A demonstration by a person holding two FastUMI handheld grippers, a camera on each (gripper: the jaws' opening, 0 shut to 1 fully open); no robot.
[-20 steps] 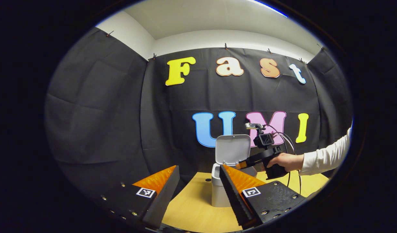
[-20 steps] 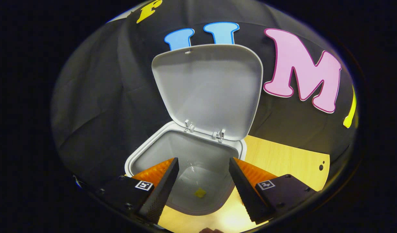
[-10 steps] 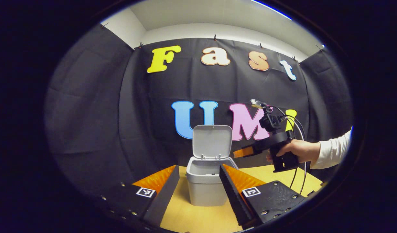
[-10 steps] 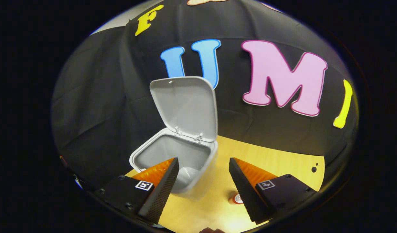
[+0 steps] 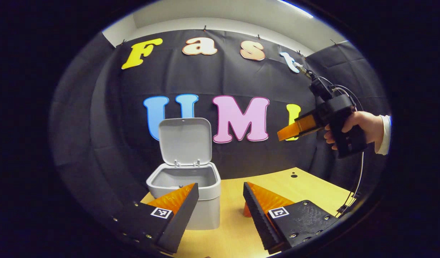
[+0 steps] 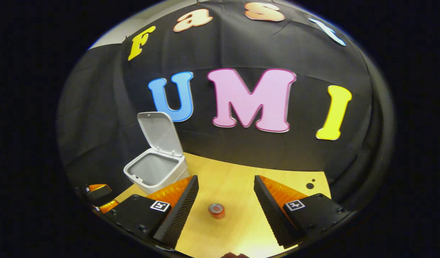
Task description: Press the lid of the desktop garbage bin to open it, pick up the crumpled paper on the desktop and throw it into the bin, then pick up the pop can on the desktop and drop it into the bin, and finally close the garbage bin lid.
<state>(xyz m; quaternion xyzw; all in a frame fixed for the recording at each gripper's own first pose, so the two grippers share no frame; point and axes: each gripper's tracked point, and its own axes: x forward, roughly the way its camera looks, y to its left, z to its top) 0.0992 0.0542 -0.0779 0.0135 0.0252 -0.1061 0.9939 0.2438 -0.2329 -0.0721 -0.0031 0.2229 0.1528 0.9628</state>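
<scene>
The grey desktop bin (image 5: pixel 191 186) stands on the wooden table with its lid (image 5: pixel 185 140) raised upright. My left gripper (image 5: pixel 220 184) is open and empty, just in front of the bin. A red pop can (image 5: pixel 247 210) peeks out behind its right finger. Up at the right, a hand (image 5: pixel 356 127) holds my right gripper (image 5: pixel 282 135) high above the table. In the right gripper view the bin (image 6: pixel 152 171) with its lid (image 6: pixel 161 132) sits at the left. The can (image 6: pixel 216 210) stands upright below my open, empty right gripper (image 6: pixel 225 177).
The wooden table (image 6: pixel 241 172) has small holes (image 6: pixel 309 185) near its far right corner. Black cloth walls close off the back and the sides. My left gripper (image 6: pixel 98 195) shows low at the left of the right gripper view, beside the bin.
The right gripper has pulled back from over the open bin, up and to the right, and the can has come into its view. The left gripper view has swung right, away from the bin.
</scene>
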